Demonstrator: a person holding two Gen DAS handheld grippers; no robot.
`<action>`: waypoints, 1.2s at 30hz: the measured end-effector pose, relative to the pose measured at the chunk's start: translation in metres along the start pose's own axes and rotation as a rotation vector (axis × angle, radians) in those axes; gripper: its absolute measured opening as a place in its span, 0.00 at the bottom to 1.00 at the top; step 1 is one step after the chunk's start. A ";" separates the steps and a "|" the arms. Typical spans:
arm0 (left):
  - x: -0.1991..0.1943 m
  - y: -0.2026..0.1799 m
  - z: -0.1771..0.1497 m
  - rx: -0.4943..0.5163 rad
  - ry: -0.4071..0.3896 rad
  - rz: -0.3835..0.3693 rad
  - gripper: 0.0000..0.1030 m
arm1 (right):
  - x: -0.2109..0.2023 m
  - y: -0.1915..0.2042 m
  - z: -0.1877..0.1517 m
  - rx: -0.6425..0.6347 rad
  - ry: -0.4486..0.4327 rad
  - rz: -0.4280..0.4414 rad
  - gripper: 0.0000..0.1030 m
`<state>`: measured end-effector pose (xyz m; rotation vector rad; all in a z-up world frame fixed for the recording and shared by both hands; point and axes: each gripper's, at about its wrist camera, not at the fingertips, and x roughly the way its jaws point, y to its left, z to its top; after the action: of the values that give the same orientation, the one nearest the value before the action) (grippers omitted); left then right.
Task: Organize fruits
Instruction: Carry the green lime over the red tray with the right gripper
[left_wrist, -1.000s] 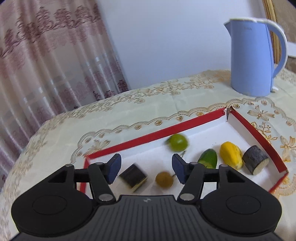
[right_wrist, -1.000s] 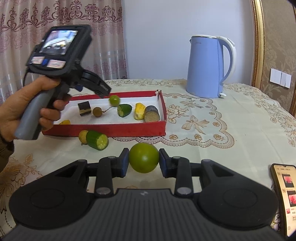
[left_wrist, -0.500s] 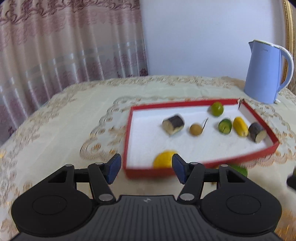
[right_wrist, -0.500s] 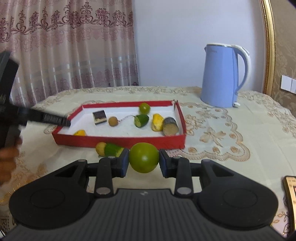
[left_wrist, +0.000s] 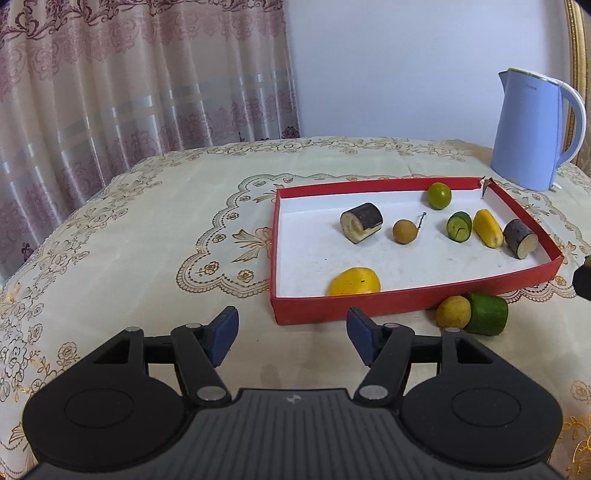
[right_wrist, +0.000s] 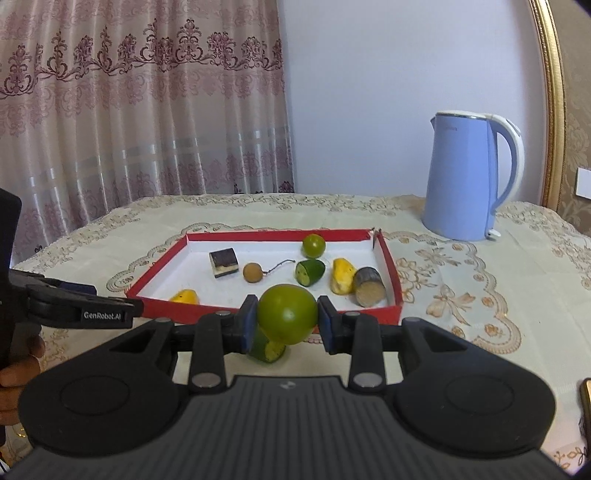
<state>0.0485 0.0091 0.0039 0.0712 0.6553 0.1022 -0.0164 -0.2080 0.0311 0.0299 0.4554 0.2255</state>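
Tabletop: lying under a cream embroidered cloth, carrying everything else.
Kettle: standing blue behind the tray's far right corner, well clear of any path.
Tray: sitting red-walled straight ahead of the right tongs, its near wall standing between them and the white floor.
Right tongs: clenching a round green fruit above the cloth, just short of that wall; I judge the fruit is needing to go forward over it.
Left tongs: standing released and empty, having just been widening, by the tray's near left corner.
Open floor: lying left of the sugarcane piece, the likeliest landing spot.
Inside: a yellow piece is hugging the near wall; a small lime is sitting far back.
Strays: a cucumber chunk touching a yellowish fruit is waiting outside the wall, nearer the right tongs.
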 end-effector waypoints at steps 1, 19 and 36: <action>0.000 0.000 0.000 -0.001 0.002 0.001 0.62 | 0.001 0.001 0.001 -0.002 -0.002 0.000 0.31; 0.001 -0.001 -0.001 0.018 -0.002 0.013 0.69 | 0.026 0.009 0.031 -0.060 -0.034 0.005 0.31; 0.006 0.004 -0.002 0.014 0.015 0.024 0.74 | 0.073 0.006 0.055 -0.089 -0.003 0.002 0.31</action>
<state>0.0514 0.0134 -0.0007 0.0918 0.6704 0.1215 0.0699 -0.1844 0.0497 -0.0560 0.4417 0.2471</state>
